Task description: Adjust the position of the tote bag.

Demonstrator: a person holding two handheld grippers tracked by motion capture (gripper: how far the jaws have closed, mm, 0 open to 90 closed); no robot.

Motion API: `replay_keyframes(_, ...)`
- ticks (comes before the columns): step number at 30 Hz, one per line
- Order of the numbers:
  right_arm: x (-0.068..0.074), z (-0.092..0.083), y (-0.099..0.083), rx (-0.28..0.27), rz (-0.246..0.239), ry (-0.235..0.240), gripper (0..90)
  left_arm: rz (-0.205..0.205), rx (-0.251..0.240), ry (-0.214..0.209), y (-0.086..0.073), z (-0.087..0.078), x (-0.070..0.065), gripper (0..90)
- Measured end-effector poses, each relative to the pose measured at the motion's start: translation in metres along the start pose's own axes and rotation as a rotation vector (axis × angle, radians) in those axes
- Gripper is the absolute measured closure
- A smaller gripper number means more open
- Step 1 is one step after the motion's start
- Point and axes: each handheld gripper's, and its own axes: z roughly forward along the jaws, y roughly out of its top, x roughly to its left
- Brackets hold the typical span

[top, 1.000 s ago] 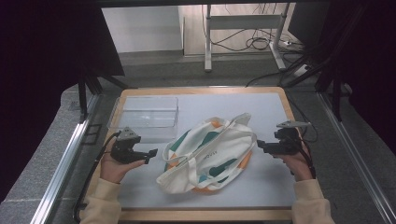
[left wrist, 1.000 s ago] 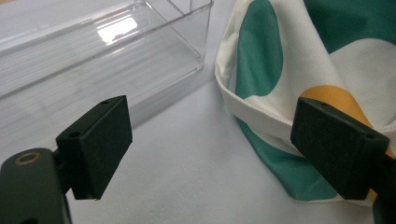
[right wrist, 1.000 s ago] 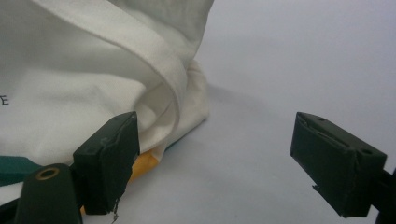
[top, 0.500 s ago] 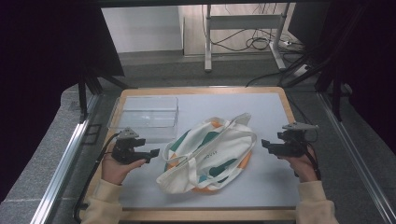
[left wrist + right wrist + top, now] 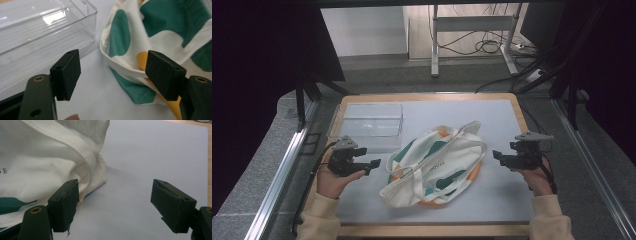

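Note:
A cream tote bag [image 5: 437, 165] with green and orange patches lies crumpled in the middle of the grey mat [image 5: 507, 200]. My left gripper [image 5: 374, 165] is held just left of the bag, open, pointing at it. In the left gripper view the left gripper [image 5: 112, 72] has bare mat between its pads and the bag [image 5: 162, 30] just beyond the right pad. My right gripper [image 5: 497, 156] is held to the right of the bag, a small gap away. The right gripper [image 5: 120, 202] stands open; its jaws have just been closing slightly, with nothing between them, and the bag [image 5: 37, 152] lies behind the left pad.
A clear plastic tray [image 5: 367, 120] stands on the mat at the back left, close behind the left gripper, and the tray [image 5: 37, 30] looks empty. A wooden rim [image 5: 432, 96] borders the mat. Metal rails run along both sides of the table.
The right gripper has drifted slightly to the right, away from the bag's edge. The left hand and the bag have stayed where they were.

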Motion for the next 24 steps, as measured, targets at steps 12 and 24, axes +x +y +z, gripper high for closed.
replay_keyframes(12, -0.006, -0.002, 0.002, -0.002, -0.018, -0.024, 22.1, 0.036, -0.003, -0.049, 0.006, -0.015, -0.014, 30.5)
replay_keyframes(24, -0.006, 0.0, 0.002, 0.013, -0.033, -0.047, 20.9, 0.083, 0.01, -0.104, 0.012, -0.026, -0.034, 30.9)
